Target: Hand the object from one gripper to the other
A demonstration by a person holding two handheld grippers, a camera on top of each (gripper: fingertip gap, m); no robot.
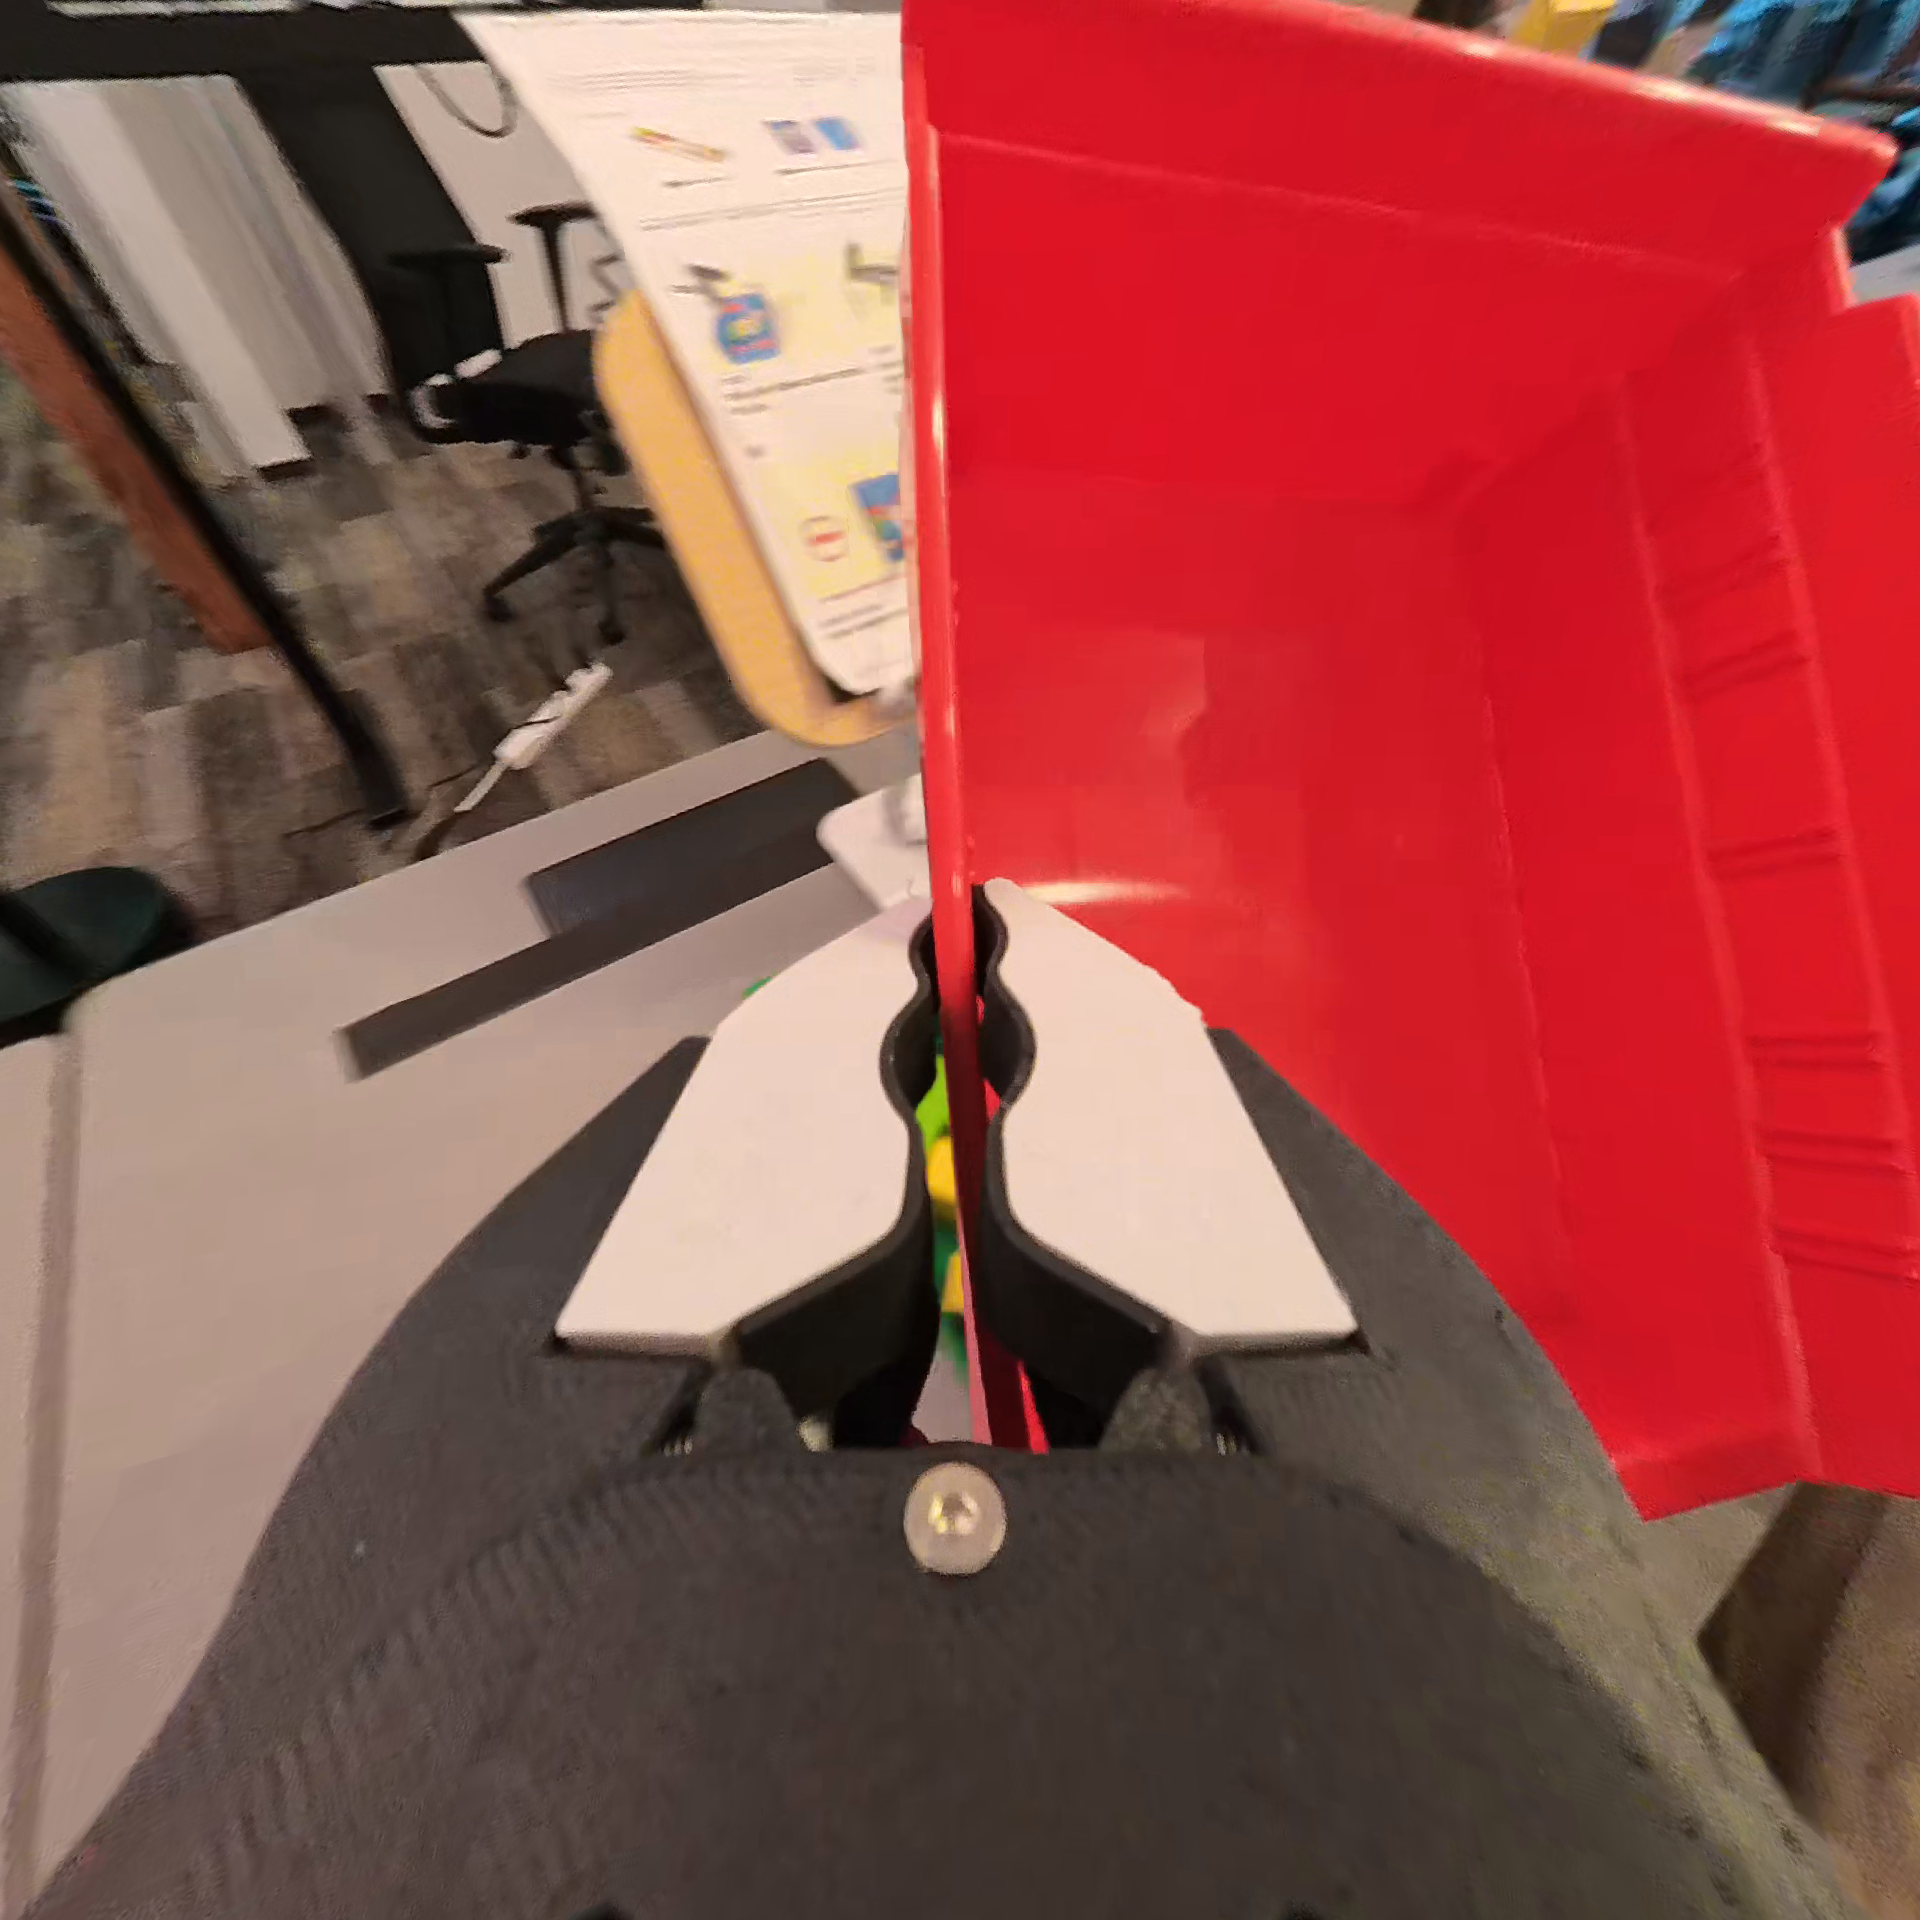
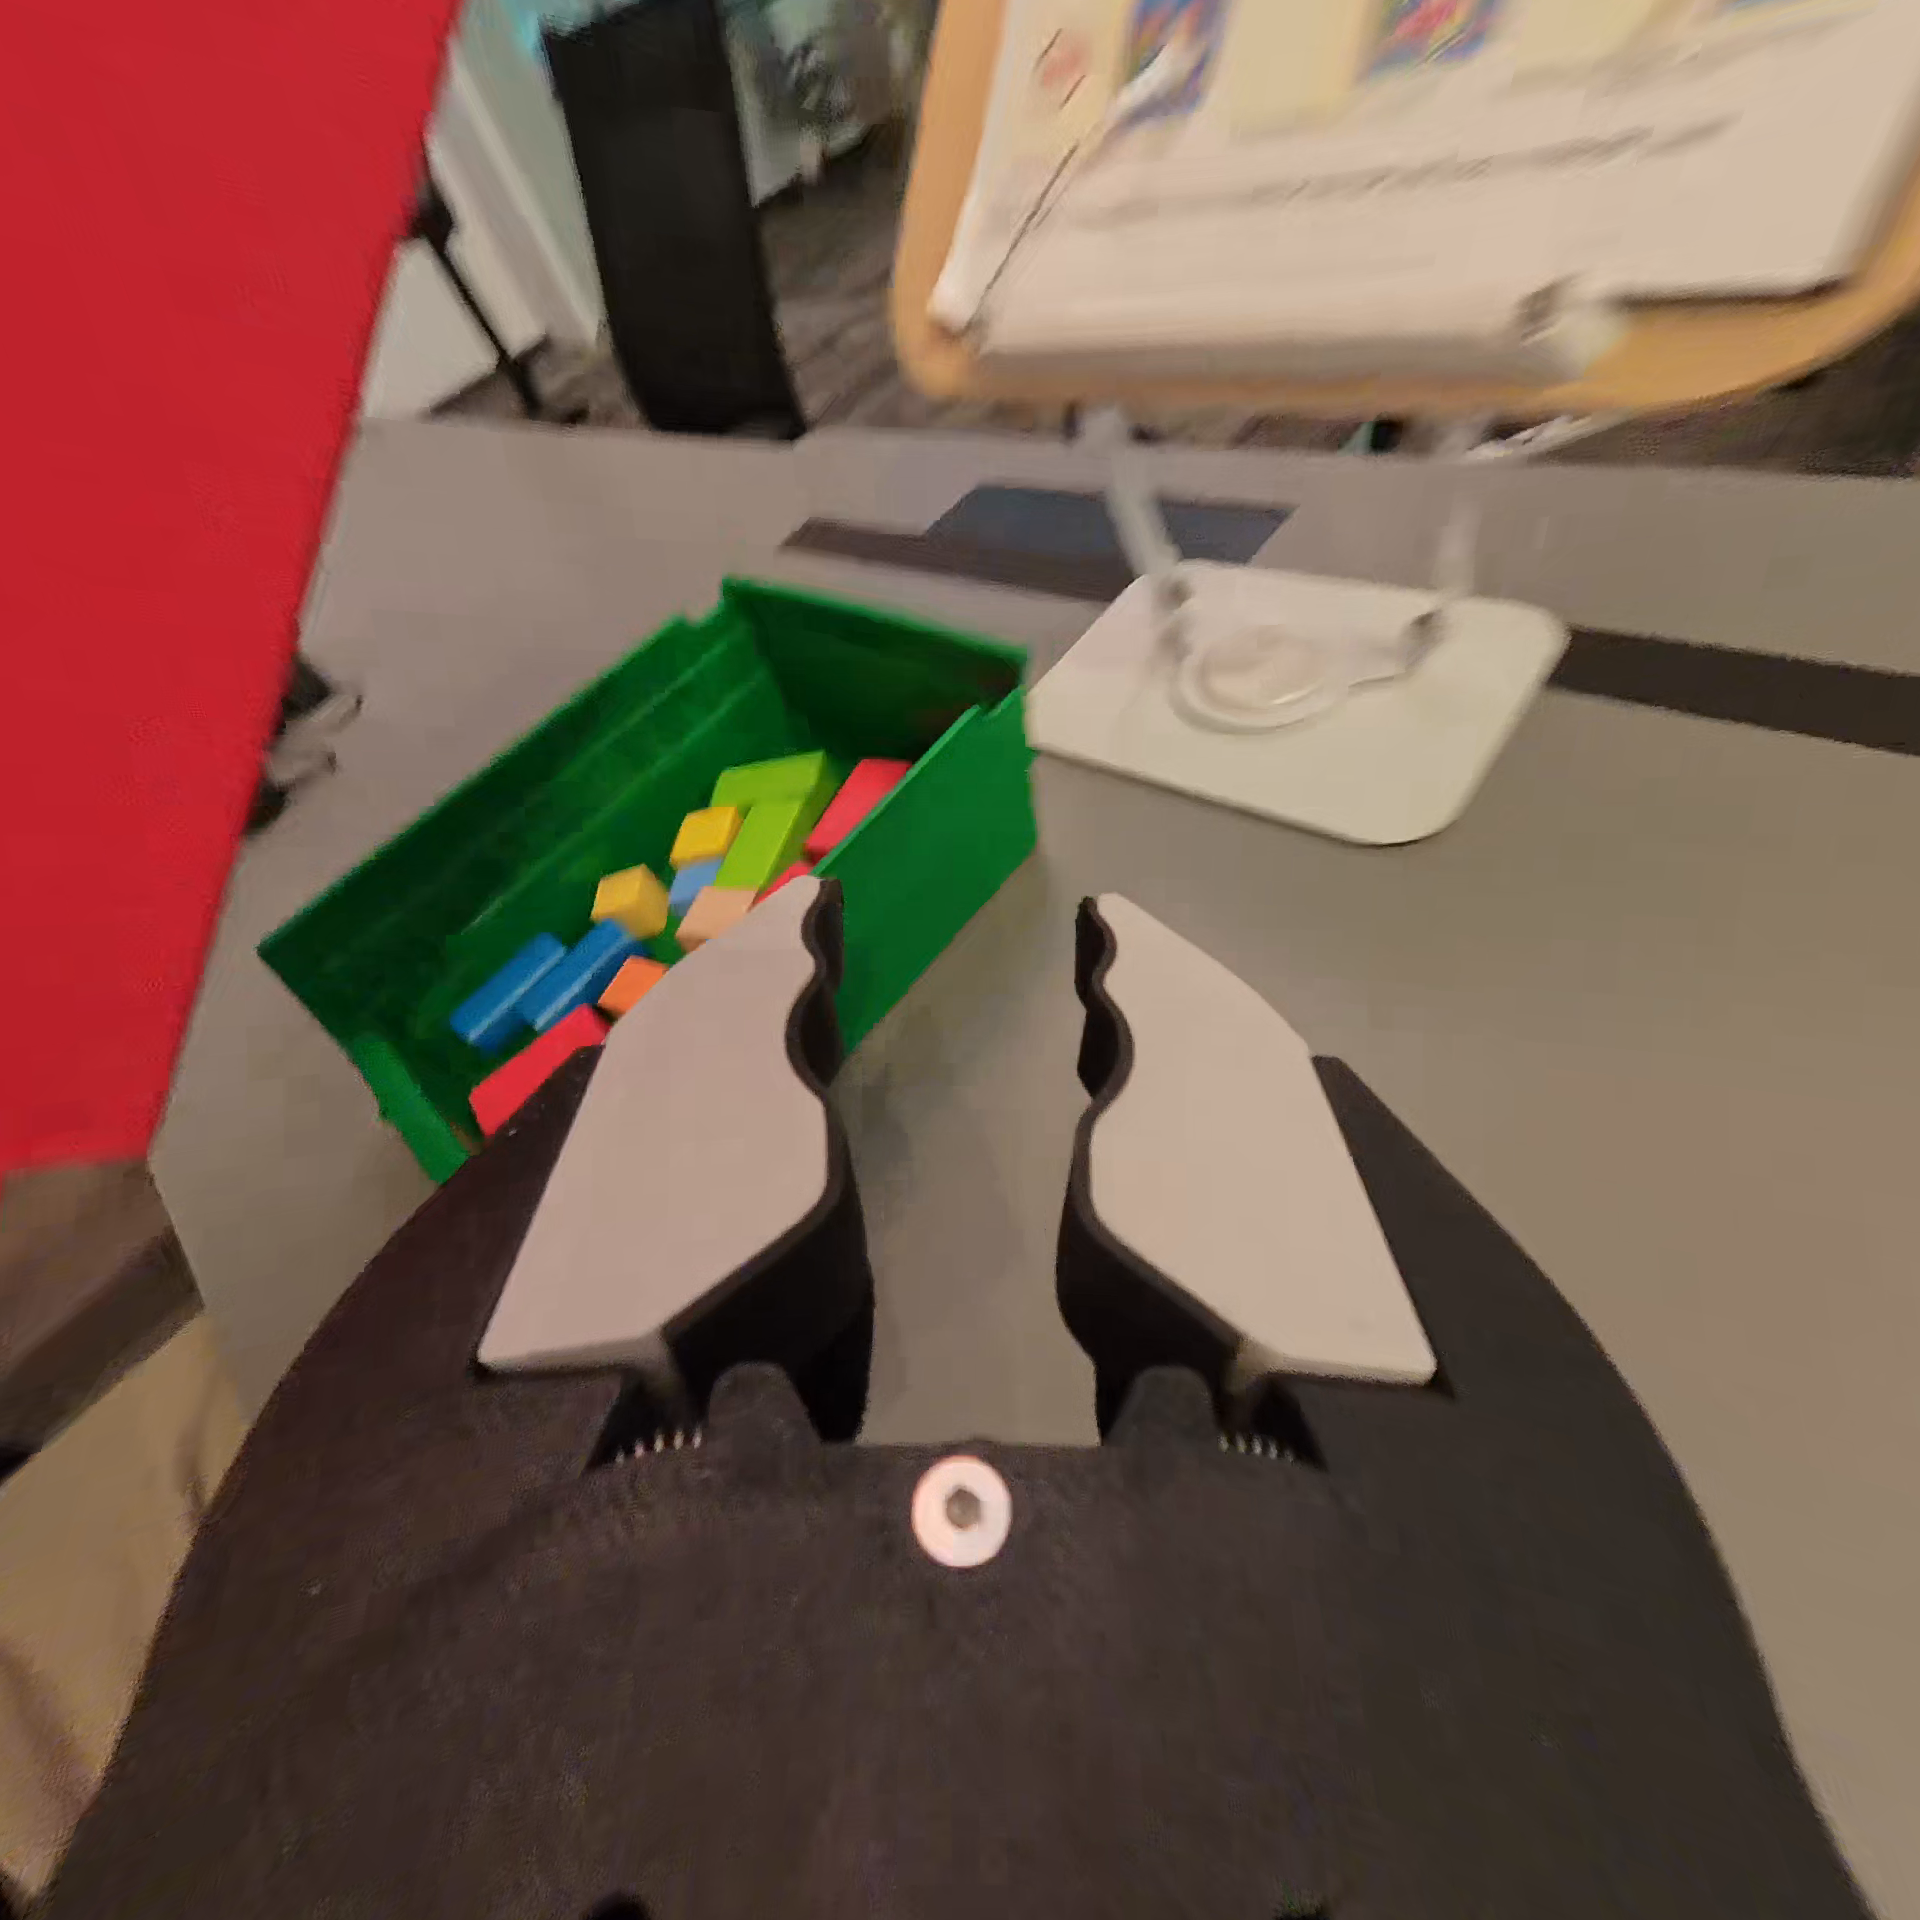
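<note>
My left gripper [image 1: 958,935] is shut on the side wall of an empty red plastic bin [image 1: 1351,675], held up in the air with its open inside facing the camera. The same red bin [image 2: 177,468] fills the left edge of the right wrist view. My right gripper [image 2: 956,914] is open and empty, above the grey table [image 2: 1455,1039], just right of a green bin [image 2: 935,852]. The green bin holds several coloured wooden blocks [image 2: 634,899].
A white stand base [image 2: 1299,696] sits on the table behind the green bin, carrying a tilted wooden board with printed sheets [image 2: 1351,208]. A dark strip [image 1: 582,956] runs across the table. An office chair [image 1: 540,395] stands on the carpet beyond. Tip to tip, the grippers are about 35 cm apart.
</note>
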